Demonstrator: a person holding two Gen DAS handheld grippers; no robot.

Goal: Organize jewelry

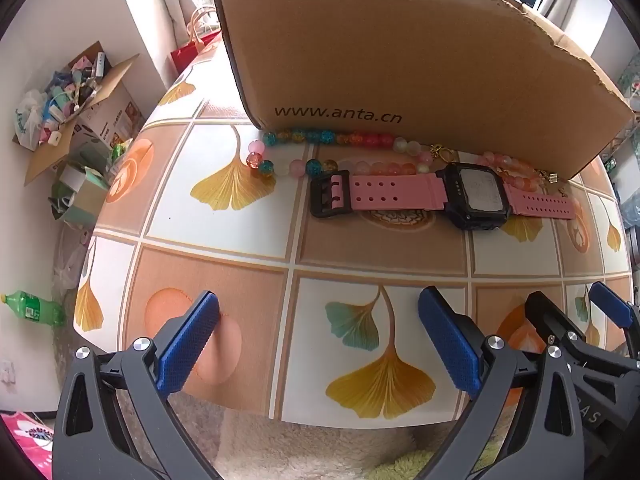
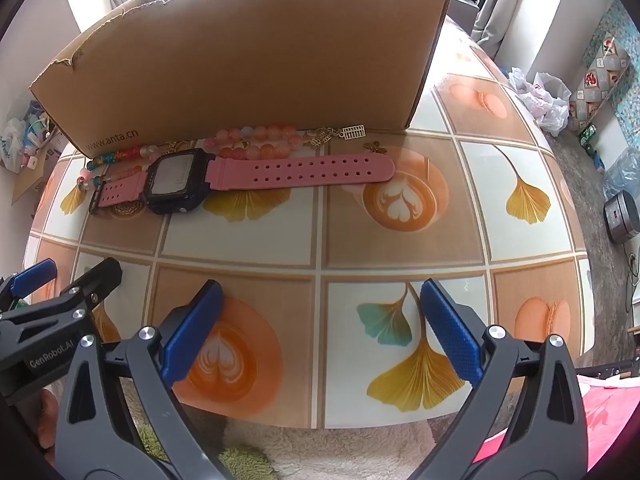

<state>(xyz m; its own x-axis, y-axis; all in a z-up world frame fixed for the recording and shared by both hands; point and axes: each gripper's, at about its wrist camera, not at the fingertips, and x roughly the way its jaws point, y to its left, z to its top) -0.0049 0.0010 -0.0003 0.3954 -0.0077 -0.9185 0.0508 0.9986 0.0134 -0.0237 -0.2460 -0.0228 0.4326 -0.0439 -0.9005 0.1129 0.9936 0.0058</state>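
Beside torn cardboard box [image 1: 400, 60], glossy beads [image 1: 320, 138], rubbery watch [image 1: 440, 196]

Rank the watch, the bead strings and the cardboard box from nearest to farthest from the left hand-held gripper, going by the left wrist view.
1. Watch: ahead, slightly right of the left hand-held gripper.
2. Bead strings: just behind the watch.
3. Cardboard box: rearmost, behind the beads.

Cardboard box [image 1: 400, 60], front wall near its lower left corner: dark print "www.anta.cn". Left gripper [image 2: 60, 280], seen at the right wrist view's left edge: white lettering "GenRobot.AI" on its black body.
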